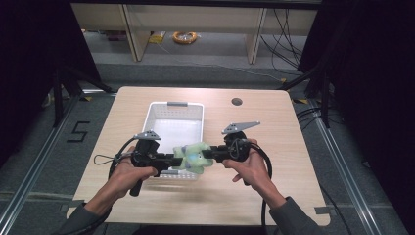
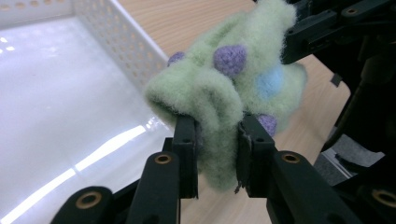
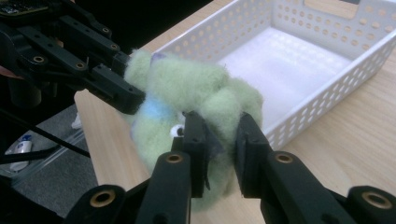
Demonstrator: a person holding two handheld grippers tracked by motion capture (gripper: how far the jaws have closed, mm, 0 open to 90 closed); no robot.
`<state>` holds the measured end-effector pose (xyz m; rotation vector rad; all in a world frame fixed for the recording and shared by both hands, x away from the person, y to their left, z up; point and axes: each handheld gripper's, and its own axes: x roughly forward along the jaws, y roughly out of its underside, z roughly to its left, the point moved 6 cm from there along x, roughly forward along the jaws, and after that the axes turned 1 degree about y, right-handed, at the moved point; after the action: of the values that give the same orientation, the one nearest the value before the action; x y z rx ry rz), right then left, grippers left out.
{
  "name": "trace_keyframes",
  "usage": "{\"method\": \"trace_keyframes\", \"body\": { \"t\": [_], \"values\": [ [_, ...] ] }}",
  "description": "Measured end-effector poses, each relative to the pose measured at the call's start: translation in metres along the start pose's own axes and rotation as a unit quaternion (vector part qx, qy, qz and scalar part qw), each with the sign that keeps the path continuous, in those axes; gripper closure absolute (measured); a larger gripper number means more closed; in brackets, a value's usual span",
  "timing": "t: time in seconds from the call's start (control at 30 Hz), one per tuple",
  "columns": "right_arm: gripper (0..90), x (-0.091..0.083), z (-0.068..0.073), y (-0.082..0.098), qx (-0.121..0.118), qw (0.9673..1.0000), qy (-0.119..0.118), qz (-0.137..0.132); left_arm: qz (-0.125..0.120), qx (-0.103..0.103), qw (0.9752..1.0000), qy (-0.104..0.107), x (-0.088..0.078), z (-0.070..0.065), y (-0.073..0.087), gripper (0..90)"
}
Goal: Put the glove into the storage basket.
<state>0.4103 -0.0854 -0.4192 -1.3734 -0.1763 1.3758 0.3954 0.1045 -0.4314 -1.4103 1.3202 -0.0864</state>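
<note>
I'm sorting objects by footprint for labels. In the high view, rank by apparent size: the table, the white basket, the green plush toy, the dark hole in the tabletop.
1. table
2. white basket
3. green plush toy
4. dark hole

One green plush toy, one white perforated basket, two hand-held grippers, one wooden table.

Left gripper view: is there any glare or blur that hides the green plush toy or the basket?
Left gripper view: bright glare streaks cross the floor of the white basket; the green plush toy is sharp and evenly lit, pinched by the left gripper. Right gripper view: the toy is slightly soft-focused. High view: surroundings are dark, the table well lit.
</note>
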Motion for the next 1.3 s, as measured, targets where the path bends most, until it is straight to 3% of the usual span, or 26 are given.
{"method": "trace_keyframes", "body": {
  "t": [0.13, 0.3, 0.5, 0.57, 0.73, 0.83, 0.87, 0.9, 1.07, 1.17, 1.2, 1.23, 1.3],
  "values": [
    [77.6, 0.014, -0.001, -0.012, -0.018, 0.9998, 0.002, 0.006, 0.006, -0.009, 0.9999, -0.010, -0.003, 0.013, -0.002, 71.4],
    [77.6, 0.027, -0.001, -0.023, -0.018, 0.9996, 0.013, 0.019, 0.013, -0.017, 0.9996, -0.018, -0.007, 0.027, -0.004, 71.4],
    [77.6, 0.047, -0.002, -0.028, -0.001, 0.9992, 0.011, 0.037, 0.034, -0.029, 0.9986, -0.030, -0.005, 0.047, -0.002, 71.4],
    [77.6, 0.055, -0.006, -0.029, -0.008, 0.9990, 0.017, 0.041, 0.040, -0.029, 0.9983, -0.031, -0.004, 0.051, -0.001, 71.3],
    [77.5, 0.073, -0.011, -0.029, 0.002, 0.9982, 0.020, 0.056, 0.066, -0.040, 0.9961, -0.043, 0.000, 0.068, 0.005, 71.3],
    [77.5, 0.084, -0.013, -0.028, 0.016, 0.9979, 0.024, 0.058, 0.078, -0.037, 0.9951, -0.049, 0.003, 0.075, 0.008, 71.3],
    [77.5, 0.087, -0.015, -0.027, 0.010, 0.9979, 0.025, 0.058, 0.078, -0.039, 0.9951, -0.047, 0.005, 0.076, 0.009, 71.3],
    [77.5, 0.089, -0.015, -0.026, 0.013, 0.9975, 0.026, 0.064, 0.091, -0.034, 0.9941, -0.049, 0.005, 0.079, 0.011, 71.2],
    [77.5, 0.100, -0.020, -0.019, 0.010, 0.9956, 0.032, 0.087, 0.105, -0.040, 0.9924, -0.050, 0.014, 0.083, 0.017, 71.1],
    [77.5, 0.105, -0.021, -0.014, 0.037, 0.9925, 0.042, 0.109, 0.122, -0.030, 0.9909, -0.049, 0.016, 0.087, 0.021, 71.0],
    [77.5, 0.108, -0.024, -0.014, 0.023, 0.9939, 0.037, 0.101, 0.128, -0.027, 0.9902, -0.049, 0.016, 0.088, 0.022, 71.0],
    [77.5, 0.109, -0.024, -0.012, 0.034, 0.9924, 0.038, 0.112, 0.128, -0.027, 0.9902, -0.049, 0.016, 0.088, 0.022, 70.9],
    [77.5, 0.113, -0.027, -0.011, 0.030, 0.9924, 0.040, 0.112, 0.132, -0.030, 0.9898, -0.046, 0.020, 0.091, 0.024, 70.8]
  ]
}}
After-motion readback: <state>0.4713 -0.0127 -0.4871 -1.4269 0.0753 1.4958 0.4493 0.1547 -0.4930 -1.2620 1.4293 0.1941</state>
